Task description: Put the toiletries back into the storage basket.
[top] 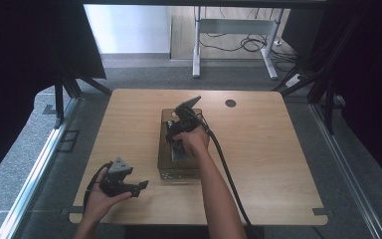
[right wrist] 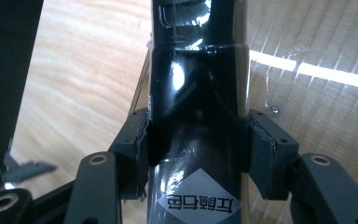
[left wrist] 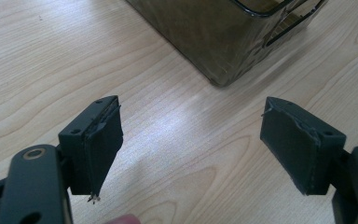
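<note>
Wide wooden table (top: 258, 149) with a round dark hole (top: 230, 103) near its far edge, and lying along the middle of it a clear smoky plastic bin (top: 165, 164), long side running away from the person. The left gripper view catches one near corner of that bin (left wrist: 223, 42) just ahead on the wood.

Over the bin, the right hand (top: 195, 139) has the right gripper (top: 179, 142) tipped down into it, cable trailing back along the forearm to the near edge. And the right gripper view (right wrist: 198, 154) settles it: both pads are pressed against the sides of a glossy black bottle (right wrist: 198, 93), clamped tight, the bottle standing right between the jaws with a grey diamond label (right wrist: 200, 200) carrying printed characters low on its body. The bin's clear floor shines beside it.

Down at the near left corner, well apart from the bin, the left hand (top: 97, 199) holds the left gripper (top: 142, 188) low over the table. Its jaws stand wide apart (left wrist: 191, 149), only bare wood between them.
</note>
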Tool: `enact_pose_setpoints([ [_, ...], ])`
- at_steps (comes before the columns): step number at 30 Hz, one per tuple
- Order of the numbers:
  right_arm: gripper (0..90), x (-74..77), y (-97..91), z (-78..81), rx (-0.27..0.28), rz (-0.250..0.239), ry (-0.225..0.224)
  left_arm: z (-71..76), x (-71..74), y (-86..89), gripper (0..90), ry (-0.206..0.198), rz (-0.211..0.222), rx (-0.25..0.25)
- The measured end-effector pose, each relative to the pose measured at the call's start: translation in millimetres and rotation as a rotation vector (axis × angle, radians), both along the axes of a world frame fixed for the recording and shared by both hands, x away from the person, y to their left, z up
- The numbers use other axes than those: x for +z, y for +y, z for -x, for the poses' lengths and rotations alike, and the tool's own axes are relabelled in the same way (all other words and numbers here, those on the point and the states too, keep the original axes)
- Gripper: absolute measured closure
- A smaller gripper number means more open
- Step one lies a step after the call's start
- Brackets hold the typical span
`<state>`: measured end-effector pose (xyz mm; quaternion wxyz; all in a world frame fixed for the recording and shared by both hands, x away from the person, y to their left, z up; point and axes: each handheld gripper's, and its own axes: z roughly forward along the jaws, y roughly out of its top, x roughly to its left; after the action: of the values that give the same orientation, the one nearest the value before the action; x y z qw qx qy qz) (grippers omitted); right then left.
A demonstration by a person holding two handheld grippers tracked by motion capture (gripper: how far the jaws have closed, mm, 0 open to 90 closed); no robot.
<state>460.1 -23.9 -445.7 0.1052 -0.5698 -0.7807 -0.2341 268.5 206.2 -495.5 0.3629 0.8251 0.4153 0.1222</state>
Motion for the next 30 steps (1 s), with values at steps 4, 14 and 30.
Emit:
enact_pose_setpoints([
  [4,46.2,-5.6,2.2,0.0,-0.023,-0.001,0.006,0.3,0.1,0.1,21.3,0.001,0.005,0.003],
  [14,46.2,-29.1,5.2,1.3,-0.085,-0.021,0.059,0.3,0.7,0.0,21.3,0.001,0.007,-0.002],
  [30,45.8,-51.1,10.0,1.7,-0.111,-0.037,0.122,-0.8,-1.8,-0.8,21.4,0.008,0.002,-0.003],
])
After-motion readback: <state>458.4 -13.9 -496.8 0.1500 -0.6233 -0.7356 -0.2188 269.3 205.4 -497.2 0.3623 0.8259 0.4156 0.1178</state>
